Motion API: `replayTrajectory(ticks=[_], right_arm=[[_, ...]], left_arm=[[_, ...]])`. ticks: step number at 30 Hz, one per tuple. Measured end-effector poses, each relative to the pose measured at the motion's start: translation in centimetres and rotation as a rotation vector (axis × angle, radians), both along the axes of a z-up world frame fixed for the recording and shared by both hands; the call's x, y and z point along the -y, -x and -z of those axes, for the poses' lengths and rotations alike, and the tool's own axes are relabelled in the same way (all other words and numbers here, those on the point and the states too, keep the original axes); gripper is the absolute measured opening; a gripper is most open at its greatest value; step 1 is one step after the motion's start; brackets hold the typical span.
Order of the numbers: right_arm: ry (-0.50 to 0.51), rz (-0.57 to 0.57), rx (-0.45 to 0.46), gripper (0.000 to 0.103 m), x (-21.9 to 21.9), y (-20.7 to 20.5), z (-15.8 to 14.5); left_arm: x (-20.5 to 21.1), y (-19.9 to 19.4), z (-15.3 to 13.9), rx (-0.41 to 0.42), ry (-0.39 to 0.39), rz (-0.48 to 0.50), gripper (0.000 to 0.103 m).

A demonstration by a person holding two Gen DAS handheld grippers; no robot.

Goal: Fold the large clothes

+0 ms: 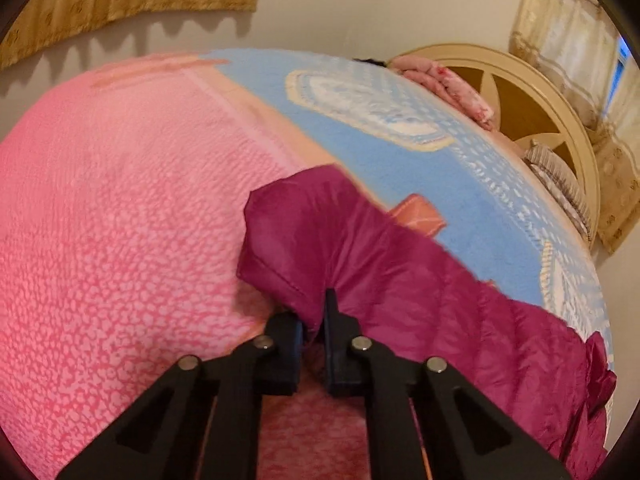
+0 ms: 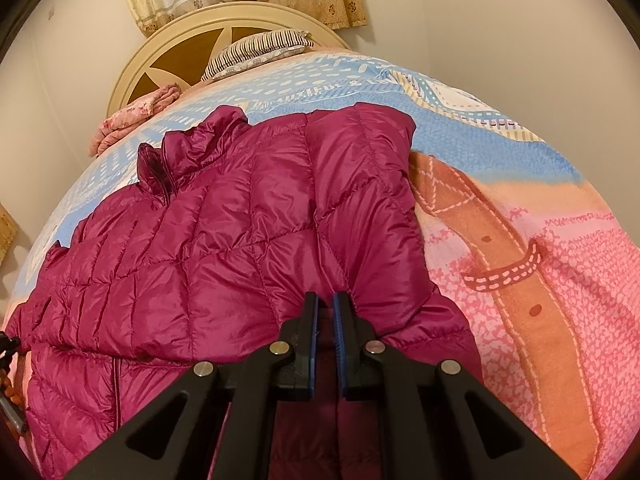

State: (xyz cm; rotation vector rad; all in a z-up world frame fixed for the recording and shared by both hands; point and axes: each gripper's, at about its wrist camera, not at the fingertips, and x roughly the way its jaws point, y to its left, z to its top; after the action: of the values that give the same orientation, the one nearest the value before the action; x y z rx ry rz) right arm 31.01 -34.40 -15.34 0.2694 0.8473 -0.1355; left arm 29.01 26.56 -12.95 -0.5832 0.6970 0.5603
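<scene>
While a magenta puffer jacket is lying spread on the bed's pink-and-blue blanket, I am pinching its fabric with both tongs: the left tongs are gripping a bunched edge, the right tongs are clamping a quilted fold.

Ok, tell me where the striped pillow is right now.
The striped pillow lies at the head of the bed against the round headboard, top centre in the right wrist view, right of the folded pink blanket, beyond the magenta jacket.
</scene>
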Motion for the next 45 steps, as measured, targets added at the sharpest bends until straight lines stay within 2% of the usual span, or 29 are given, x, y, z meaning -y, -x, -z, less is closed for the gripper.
replayTrajectory(ticks=[2,5,7,10,14,18,22,25,29,31,32,33,34,35,36,37,39,41,43,45], right_arm=[[-0.002,0.001,0.002,0.008,0.0,0.0,0.0],[-0.007,0.002,0.004,0.007,0.1,0.0,0.0],[-0.013,0.002,0.006,0.007,0.2,0.1,0.0],[-0.023,0.003,0.009,0.008,0.4,0.1,0.1],[-0.032,0.003,0.013,0.008,0.4,0.2,0.1],[-0.043,0.003,0.016,0.008,0.6,0.2,0.1],[-0.055,0.004,0.020,0.008,0.7,0.3,0.2],[-0.061,0.005,0.022,0.008,0.7,0.3,0.2],[-0.070,0.006,0.025,0.008,0.9,0.3,0.3],[-0.076,0.007,0.025,0.008,1.0,0.3,0.3],[-0.082,0.008,0.026,0.008,1.0,0.3,0.3],[-0.087,0.009,0.026,0.008,1.1,0.3,0.3],[-0.091,0.009,0.027,0.008,1.1,0.3,0.3],[-0.100,0.010,0.027,0.008,1.2,0.3,0.3],[-0.106,0.010,0.028,0.008,1.3,0.4,0.3],[-0.117,0.010,0.029,0.008,1.4,0.4,0.3],[-0.162,0.010,0.032,0.008,1.9,0.4,0.5],[-0.247,0.007,0.017,0.008,2.9,0.3,0.5],[-0.322,0.006,-0.008,0.008,3.7,0.4,-0.3],[-0.406,-0.014,0.039,0.009,3.6,1.1,-1.7]], left_arm=[[1.6,-0.3,-2.1,0.054,-0.024,0.045,0.008],[6.5,-0.7,-6.0,0.138,-0.143,0.172,0.008],[10.9,-0.8,-8.5,0.200,-0.217,0.284,0.008],[17.4,-0.5,-11.3,0.282,-0.285,0.448,0.008],[26.1,0.1,-12.9,0.359,-0.364,0.666,0.008],[33.5,1.2,-11.6,0.364,-0.373,0.860,0.008],[38.0,1.5,-8.4,0.306,-0.382,0.967,0.008],[39.7,1.8,-5.7,0.224,-0.359,1.037,0.008],[41.1,1.5,-3.5,0.106,-0.374,1.099,0.009],[41.5,1.8,-3.3,0.048,-0.366,1.137,0.015],[41.4,1.9,-3.2,0.024,-0.355,1.156,0.024],[41.1,2.3,-3.2,-0.002,-0.335,1.175,0.043],[40.8,2.7,-3.2,-0.015,-0.316,1.183,0.055],[40.3,3.3,-3.3,-0.017,-0.294,1.188,0.074],[40.0,4.4,-3.5,-0.002,-0.283,1.189,0.080],[39.1,6.0,-3.7,0.018,-0.280,1.185,0.083],[37.7,7.2,-4.3,0.019,-0.282,1.175,0.099],[35.6,7.2,-4.4,0.035,-0.269,1.140,0.100],[33.2,6.8,-4.6,0.048,-0.221,1.094,0.100],[30.7,5.9,-4.7,0.064,-0.174,1.024,0.100]])
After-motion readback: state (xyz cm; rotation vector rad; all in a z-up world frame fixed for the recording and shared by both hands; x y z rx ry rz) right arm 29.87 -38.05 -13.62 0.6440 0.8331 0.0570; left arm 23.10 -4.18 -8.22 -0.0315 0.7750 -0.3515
